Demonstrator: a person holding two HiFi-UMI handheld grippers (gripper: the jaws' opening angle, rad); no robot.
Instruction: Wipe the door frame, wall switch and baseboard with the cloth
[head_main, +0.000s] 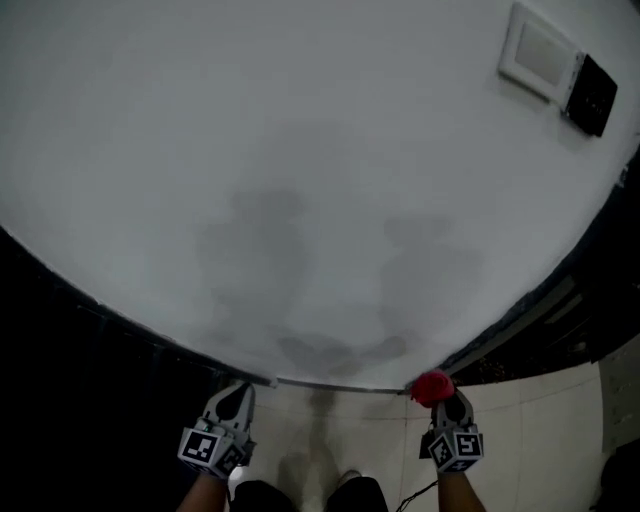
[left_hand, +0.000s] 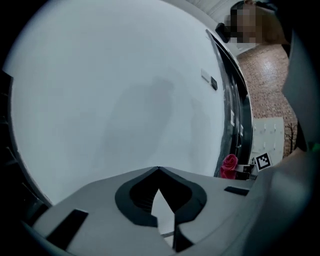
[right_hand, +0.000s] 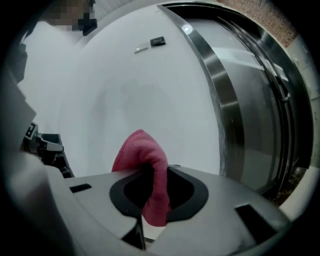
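The right claw (head_main: 445, 402), in the lower right of the head view, is clamped tight on the red cloth (head_main: 432, 387). The cloth bunches above the tips and hangs down between the jaws. It sits at the foot of the white wall (head_main: 300, 150), where the thin baseboard (head_main: 340, 384) meets the tiled floor (head_main: 520, 420); whether it touches cannot be told. The left claw (head_main: 238, 392), lower left, has its jaws closed tip to tip on nothing. The wall switch (head_main: 540, 48) is well apart in the upper right corner, with a black panel (head_main: 592, 95) beside it. The steel door frame (right_hand: 220, 100) runs just right of the cloth. Shoes (head_main: 300, 492) show at bottom centre.
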